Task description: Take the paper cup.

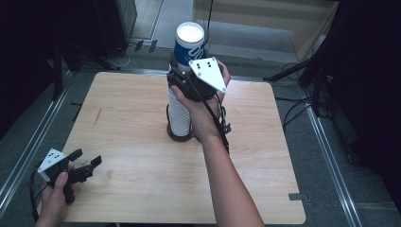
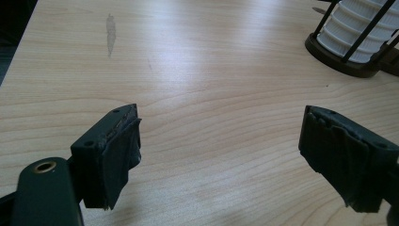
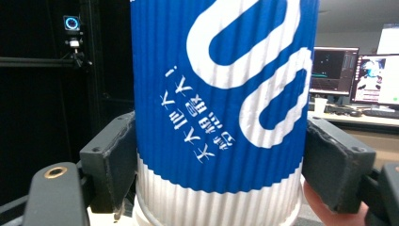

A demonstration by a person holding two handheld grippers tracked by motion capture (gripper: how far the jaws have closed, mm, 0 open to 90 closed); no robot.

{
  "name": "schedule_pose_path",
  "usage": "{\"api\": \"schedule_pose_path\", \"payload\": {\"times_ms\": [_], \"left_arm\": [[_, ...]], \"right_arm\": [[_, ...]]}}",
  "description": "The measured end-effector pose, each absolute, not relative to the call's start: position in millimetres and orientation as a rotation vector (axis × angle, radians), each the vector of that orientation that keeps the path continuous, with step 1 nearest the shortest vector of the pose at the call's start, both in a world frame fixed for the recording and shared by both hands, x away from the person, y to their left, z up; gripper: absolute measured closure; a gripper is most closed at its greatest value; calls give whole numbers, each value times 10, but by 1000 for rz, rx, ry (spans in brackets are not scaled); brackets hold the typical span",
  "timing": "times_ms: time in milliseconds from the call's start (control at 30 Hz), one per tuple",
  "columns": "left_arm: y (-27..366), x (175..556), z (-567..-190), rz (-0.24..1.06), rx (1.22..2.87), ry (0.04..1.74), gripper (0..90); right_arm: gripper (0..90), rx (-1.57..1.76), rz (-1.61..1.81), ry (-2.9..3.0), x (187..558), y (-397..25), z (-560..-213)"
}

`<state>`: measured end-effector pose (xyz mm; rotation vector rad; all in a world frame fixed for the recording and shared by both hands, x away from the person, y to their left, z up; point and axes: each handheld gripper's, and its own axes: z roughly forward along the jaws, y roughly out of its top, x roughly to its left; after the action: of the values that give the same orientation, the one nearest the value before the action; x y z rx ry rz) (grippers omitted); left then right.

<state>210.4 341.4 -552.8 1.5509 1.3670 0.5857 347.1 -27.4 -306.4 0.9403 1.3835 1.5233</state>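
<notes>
Blue ribbed cup (image 3: 216, 108), topmost of the stack (image 1: 180, 116), sits clamped in the right gripper (image 1: 189, 78), ready for a straight lift, while the left gripper (image 1: 87, 163) waits wide open.

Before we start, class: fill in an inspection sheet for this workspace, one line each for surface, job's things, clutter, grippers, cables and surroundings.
Surface: wooden table, pale, with a small dark mark near its far left.
Job's things: blue cup upside down on top of a white cup stack, which stands in a dark holder with thin black uprights.
Clutter: nothing seen.
Grippers: right hand-held gripper has a jaw on each side of the blue cup, touching it; left hand-held gripper is open, low over the table's near left corner, holding nothing.
Cables: right cable trails along the forearm; floor cables lie beyond the table.
Surroundings: dark stands, grey floor, lit monitors in the right gripper view.
</notes>
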Motion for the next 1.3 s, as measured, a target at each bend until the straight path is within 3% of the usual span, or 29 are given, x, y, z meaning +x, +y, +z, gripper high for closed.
{"api": "schedule_pose_path", "payload": {"times_ms": [1300], "left_arm": [[3407, 2105, -5529, 589, 1554, 1365, 142]], "right_arm": [[196, 1017, 1486, 1321, 3416, -744, -3149]]}}
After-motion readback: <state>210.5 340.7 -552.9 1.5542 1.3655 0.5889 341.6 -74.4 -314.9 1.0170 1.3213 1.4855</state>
